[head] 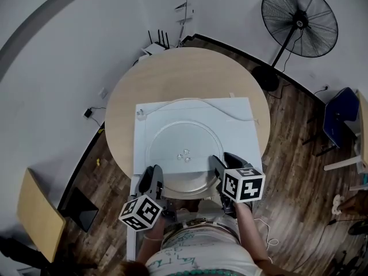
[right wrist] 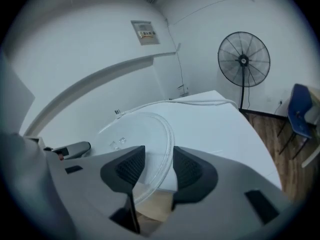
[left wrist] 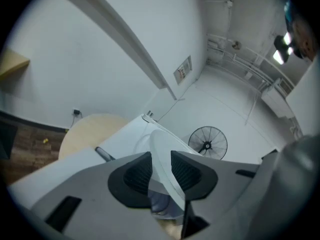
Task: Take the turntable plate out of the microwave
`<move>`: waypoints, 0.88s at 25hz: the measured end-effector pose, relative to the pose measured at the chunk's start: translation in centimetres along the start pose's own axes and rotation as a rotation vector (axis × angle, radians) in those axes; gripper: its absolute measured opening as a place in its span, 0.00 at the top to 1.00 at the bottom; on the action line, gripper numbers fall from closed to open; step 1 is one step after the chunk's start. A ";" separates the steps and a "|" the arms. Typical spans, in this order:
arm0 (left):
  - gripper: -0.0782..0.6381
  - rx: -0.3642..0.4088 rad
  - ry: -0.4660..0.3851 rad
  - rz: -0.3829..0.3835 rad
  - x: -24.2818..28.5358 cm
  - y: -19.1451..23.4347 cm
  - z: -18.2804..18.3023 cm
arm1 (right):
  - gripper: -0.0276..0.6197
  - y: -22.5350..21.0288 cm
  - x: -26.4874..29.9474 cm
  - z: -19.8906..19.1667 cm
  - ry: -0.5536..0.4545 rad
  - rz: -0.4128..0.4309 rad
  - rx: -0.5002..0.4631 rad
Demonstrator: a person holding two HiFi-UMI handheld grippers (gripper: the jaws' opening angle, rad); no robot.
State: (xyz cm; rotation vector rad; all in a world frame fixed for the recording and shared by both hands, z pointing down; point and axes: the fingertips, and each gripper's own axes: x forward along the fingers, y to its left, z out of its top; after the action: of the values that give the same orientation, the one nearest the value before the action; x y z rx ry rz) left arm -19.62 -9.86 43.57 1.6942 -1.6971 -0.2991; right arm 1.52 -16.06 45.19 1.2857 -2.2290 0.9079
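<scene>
One round, clear glass turntable plate (head: 178, 140).

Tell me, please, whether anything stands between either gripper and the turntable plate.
Nothing visible does: the turntable plate's near rim already lies between the fingers of both the left gripper and the right gripper.

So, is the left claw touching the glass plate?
Touching. The left gripper view shows the glass plate wedged between the pads of the left claw, with no gap at either pad.
</scene>
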 end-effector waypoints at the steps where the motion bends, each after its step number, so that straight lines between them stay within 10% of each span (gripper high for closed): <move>1: 0.73 0.065 0.011 0.022 0.2 0.1 0.1 | 0.70 0.1 0.2 0.0 0.010 -0.018 -0.036; 5: 0.67 0.234 0.062 0.071 1.1 0.3 0.1 | 0.69 0.2 0.2 -0.1 0.010 -0.041 -0.076; 22: 0.57 0.240 -0.012 -0.021 -0.1 -0.8 1.3 | 0.57 1.1 -1.7 -0.9 -0.077 0.038 -0.120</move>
State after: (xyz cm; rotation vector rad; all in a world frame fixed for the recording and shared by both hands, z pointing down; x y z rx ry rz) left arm -19.80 -10.29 42.15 1.8869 -1.7826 -0.1183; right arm 1.45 -13.99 44.45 1.2476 -2.3362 0.7362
